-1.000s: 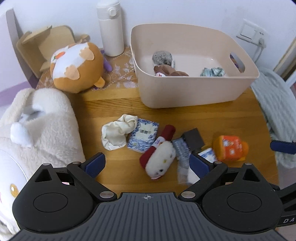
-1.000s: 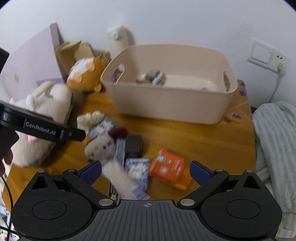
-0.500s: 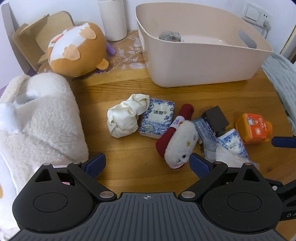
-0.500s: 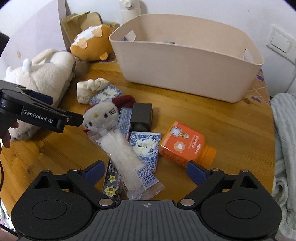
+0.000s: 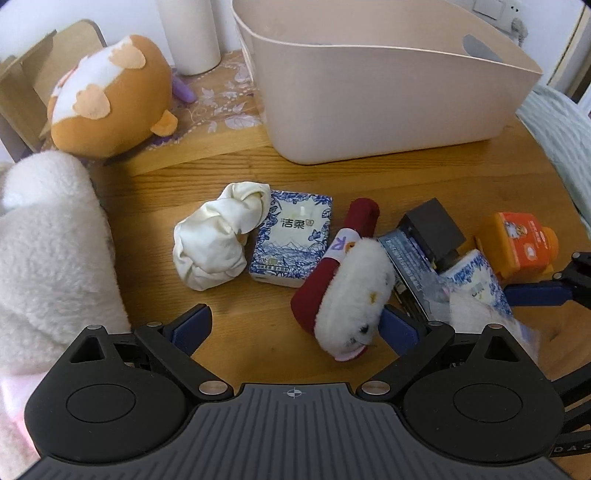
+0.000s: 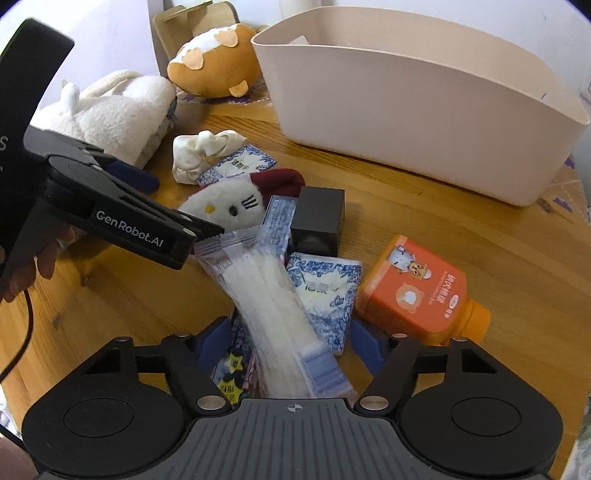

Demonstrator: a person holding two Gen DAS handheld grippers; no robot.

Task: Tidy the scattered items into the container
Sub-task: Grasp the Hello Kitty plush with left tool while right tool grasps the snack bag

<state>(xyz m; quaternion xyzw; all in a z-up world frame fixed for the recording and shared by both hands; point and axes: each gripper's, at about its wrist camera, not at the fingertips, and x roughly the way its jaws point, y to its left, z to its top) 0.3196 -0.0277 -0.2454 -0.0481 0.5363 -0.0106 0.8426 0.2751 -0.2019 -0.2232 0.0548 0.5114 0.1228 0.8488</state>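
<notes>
A beige bin stands at the back of the wooden table. In front lie a knotted white cloth, a blue tissue pack, a white kitten plush with a red body, a black box, a second tissue pack, an orange bottle and a clear packet of white strips. My left gripper is open, low over the table, its right finger beside the plush. My right gripper is open, with the clear packet between its fingers.
An orange-and-white plush and a fluffy cream plush sit at the left. A white flask and a cardboard stand are behind them. A grey-green blanket drapes at the right edge.
Both grippers have dropped lower and moved forward over the pile. The left one closed in on the kitten plush and the right one came down around the clear packet.
</notes>
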